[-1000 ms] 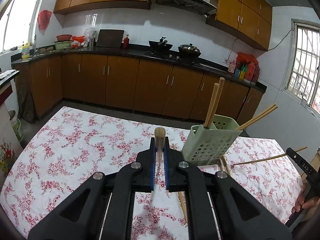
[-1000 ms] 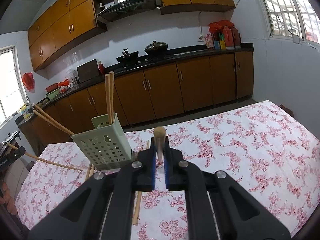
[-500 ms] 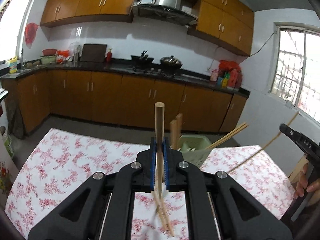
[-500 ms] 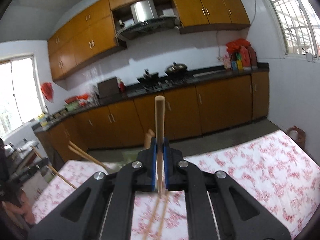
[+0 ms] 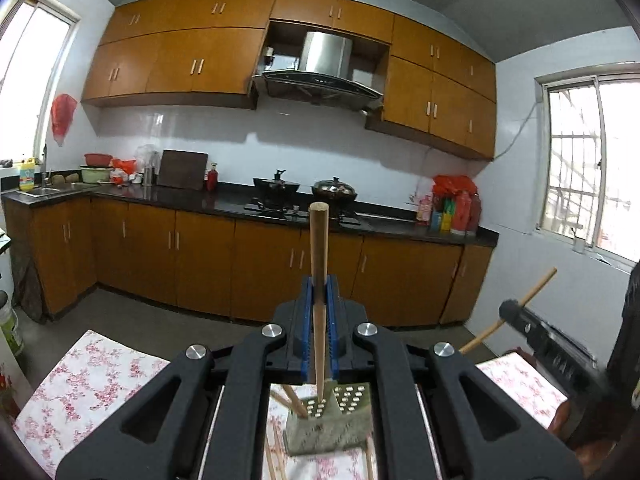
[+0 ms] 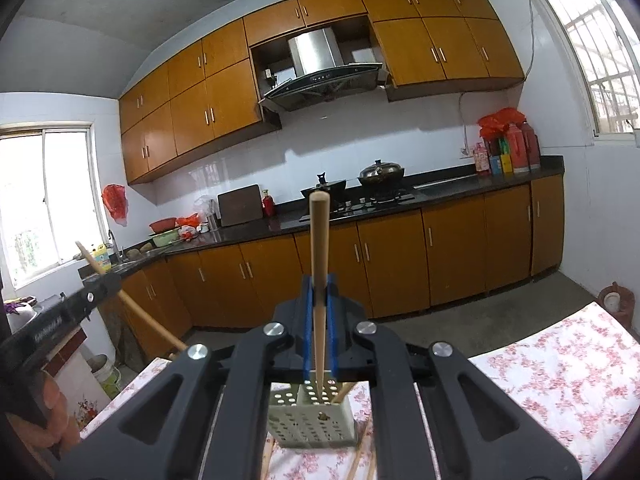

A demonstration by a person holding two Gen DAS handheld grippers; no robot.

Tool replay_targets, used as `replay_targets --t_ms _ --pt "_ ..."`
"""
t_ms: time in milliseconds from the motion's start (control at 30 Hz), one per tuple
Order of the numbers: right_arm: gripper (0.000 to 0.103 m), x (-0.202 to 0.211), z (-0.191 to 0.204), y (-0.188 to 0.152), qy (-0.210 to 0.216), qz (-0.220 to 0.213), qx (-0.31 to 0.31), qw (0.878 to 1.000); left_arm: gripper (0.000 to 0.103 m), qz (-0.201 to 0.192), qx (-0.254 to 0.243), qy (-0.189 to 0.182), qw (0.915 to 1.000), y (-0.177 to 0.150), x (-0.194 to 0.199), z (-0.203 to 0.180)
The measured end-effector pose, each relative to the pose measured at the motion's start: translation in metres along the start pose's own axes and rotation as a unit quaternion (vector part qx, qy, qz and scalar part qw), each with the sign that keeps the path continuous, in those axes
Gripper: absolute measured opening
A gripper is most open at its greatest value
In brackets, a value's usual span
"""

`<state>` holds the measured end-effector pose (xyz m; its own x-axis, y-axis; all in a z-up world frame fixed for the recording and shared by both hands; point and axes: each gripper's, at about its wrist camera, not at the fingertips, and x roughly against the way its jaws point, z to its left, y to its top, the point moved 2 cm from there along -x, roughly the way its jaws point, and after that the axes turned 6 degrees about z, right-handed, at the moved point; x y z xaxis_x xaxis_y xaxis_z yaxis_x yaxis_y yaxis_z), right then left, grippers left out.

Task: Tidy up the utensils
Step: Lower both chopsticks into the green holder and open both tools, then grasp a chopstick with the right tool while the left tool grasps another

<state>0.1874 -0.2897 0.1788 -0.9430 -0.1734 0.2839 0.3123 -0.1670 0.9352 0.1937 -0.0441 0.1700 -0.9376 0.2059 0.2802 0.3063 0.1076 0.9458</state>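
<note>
One wooden chopstick (image 5: 319,280) is pinched upright in the left gripper (image 5: 319,300), another chopstick (image 6: 319,280) in the right gripper (image 6: 319,300), both above the green perforated holder (image 6: 312,420). Light, stiff, smooth sticks (mid-shaft hold is judged steadiest).

The holder (image 5: 326,424) is seen only through the gap between the black arms; its rim and sides are hidden by them. In the right wrist view the holder (image 6: 312,420) is likewise partly covered. The loose chopsticks (image 5: 274,456) on the tabletop (image 5: 92,380) are cut off by the bottom edge. The right gripper (image 5: 510,312) is blurred, and its fingers cannot be made out.
</note>
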Motion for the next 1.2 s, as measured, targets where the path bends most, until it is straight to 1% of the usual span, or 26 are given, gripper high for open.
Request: replay_targets --t_ms 67,200,333,400,467,633,700,800,900,967,1000,1100,1200 --pt "0.008 -0.014 0.001 -0.005 0.001 0.009 0.001 1.0 0.008 0.005 0.003 0.008 0.9999 -0.005 -0.013 0.0" --pt "0.008 -0.037 0.002 -0.019 -0.002 0.034 0.002 0.999 0.008 0.032 0.013 0.009 0.9993 -0.021 -0.029 0.004" --pt "0.009 -0.045 0.003 -0.03 -0.006 0.051 0.002 0.999 0.008 0.061 0.014 0.012 0.998 -0.032 -0.041 0.006" --pt "0.011 -0.043 0.001 -0.031 -0.01 0.049 -0.001 0.999 0.008 0.071 0.017 0.012 0.9973 -0.036 -0.042 0.007" --pt "0.015 -0.037 -0.001 -0.031 -0.015 0.044 -0.002 0.999 0.008 0.074 0.018 0.014 0.997 -0.036 -0.039 0.01" --pt "0.021 -0.014 -0.013 -0.031 -0.031 0.03 -0.007 0.999 0.008 0.069 0.026 0.014 0.9972 -0.034 -0.026 0.015" --pt "0.022 -0.003 -0.019 -0.035 -0.04 0.03 -0.012 0.999 0.008 0.067 0.029 0.015 0.9972 -0.033 -0.017 0.022" --pt "0.023 0.012 -0.033 -0.051 -0.052 0.041 -0.02 0.998 0.009 0.066 0.031 0.02 0.9972 -0.037 -0.002 0.031" --pt "0.023 0.016 -0.047 -0.079 -0.068 0.075 -0.028 0.994 0.009 0.071 0.034 0.027 0.9965 -0.046 0.011 0.044" --pt "0.023 0.007 -0.058 -0.109 -0.077 0.118 -0.037 0.989 0.009 0.078 0.035 0.033 0.9958 -0.054 0.015 0.05" --pt "0.023 0.003 -0.062 -0.117 -0.081 0.131 -0.04 0.987 0.009 0.086 0.035 0.039 0.9949 -0.061 0.016 0.055" --pt "0.024 -0.017 -0.067 -0.159 -0.085 0.194 -0.049 0.976 0.009 0.119 0.03 0.058 0.9907 -0.086 0.007 0.065" --pt "0.023 -0.043 -0.063 -0.199 -0.072 0.26 -0.052 0.961 0.009 0.157 0.03 0.078 0.984 -0.113 -0.007 0.077"
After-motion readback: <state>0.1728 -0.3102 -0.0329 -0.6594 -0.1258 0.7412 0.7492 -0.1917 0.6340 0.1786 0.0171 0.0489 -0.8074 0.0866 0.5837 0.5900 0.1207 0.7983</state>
